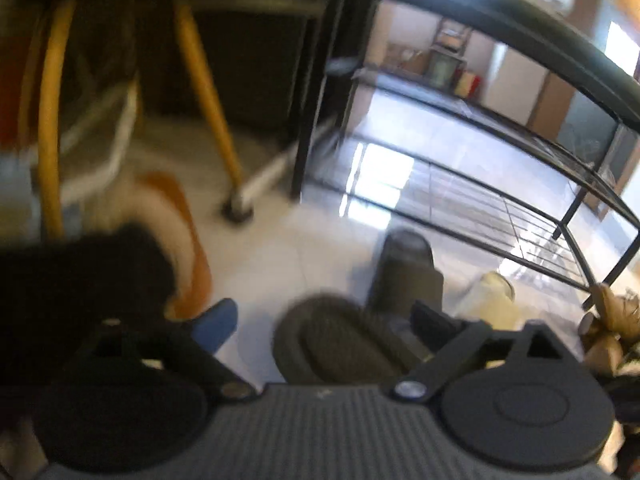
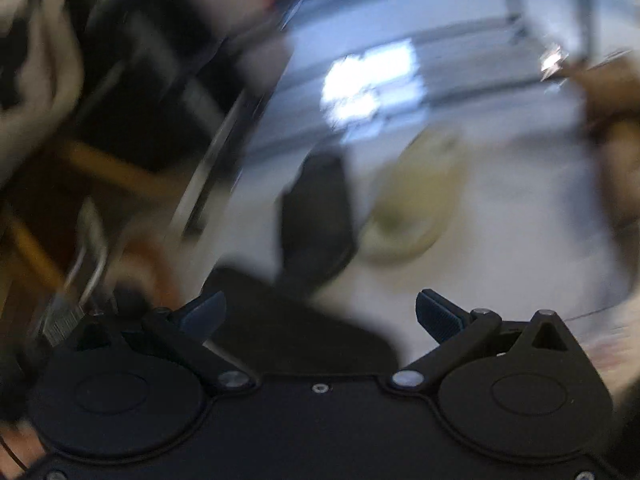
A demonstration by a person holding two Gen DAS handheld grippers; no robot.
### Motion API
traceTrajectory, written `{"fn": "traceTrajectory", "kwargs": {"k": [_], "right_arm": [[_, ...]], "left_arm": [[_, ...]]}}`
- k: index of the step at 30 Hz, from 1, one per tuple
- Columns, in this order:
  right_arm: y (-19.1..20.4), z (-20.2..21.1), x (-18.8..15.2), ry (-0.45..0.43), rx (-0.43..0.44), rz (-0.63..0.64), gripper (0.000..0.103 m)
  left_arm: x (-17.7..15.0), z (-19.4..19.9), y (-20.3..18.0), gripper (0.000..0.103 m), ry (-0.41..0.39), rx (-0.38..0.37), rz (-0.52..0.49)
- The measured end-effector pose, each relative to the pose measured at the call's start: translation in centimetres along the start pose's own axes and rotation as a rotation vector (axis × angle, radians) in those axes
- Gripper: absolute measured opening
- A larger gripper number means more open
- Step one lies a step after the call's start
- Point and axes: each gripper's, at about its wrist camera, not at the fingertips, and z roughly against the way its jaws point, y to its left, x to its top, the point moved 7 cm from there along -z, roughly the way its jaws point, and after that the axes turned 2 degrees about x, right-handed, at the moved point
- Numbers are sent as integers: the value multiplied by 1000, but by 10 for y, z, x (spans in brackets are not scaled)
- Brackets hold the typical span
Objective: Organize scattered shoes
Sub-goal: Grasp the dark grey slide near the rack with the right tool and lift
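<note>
In the left wrist view my left gripper (image 1: 322, 320) is open over the pale floor. A dark olive slipper (image 1: 340, 344) lies between its blue-padded fingers (image 1: 214, 322), and the pads do not press on it. Another dark part (image 1: 404, 264) stands just beyond; I cannot tell whether it is the same slipper. A cream slipper (image 1: 494, 296) lies to the right, and an orange-and-white slipper (image 1: 180, 240) to the left. The right wrist view is heavily blurred. My right gripper (image 2: 320, 314) is open with nothing between its pads, above a dark slipper (image 2: 316, 208) and a cream slipper (image 2: 408, 208).
A black wire shoe rack (image 1: 480, 184) stands at the right, its shelves bare. Tan shoes (image 1: 612, 320) sit by its near leg. A chair with yellow legs (image 1: 200, 80) stands at the left, over a blurred black shape (image 1: 80, 280).
</note>
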Motion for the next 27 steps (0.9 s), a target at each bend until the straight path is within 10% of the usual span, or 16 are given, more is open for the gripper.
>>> {"fn": "traceTrajectory", "kwargs": {"k": [14,19,24,27], "right_arm": [[26,-106,8,227,76,-177,103],[-3,-136,-12,366,154,-791,103],[0,-142,-7,297,109,-721,103],[-20,-148,-22,330,130,-999,103]], "left_arm": [[4,-14,26,102,30,73,57],[-1,-18,40,102,49,95,109],[-3,-23,42,102,54,87,116],[-3,-23,39,102,57,70,109]]}}
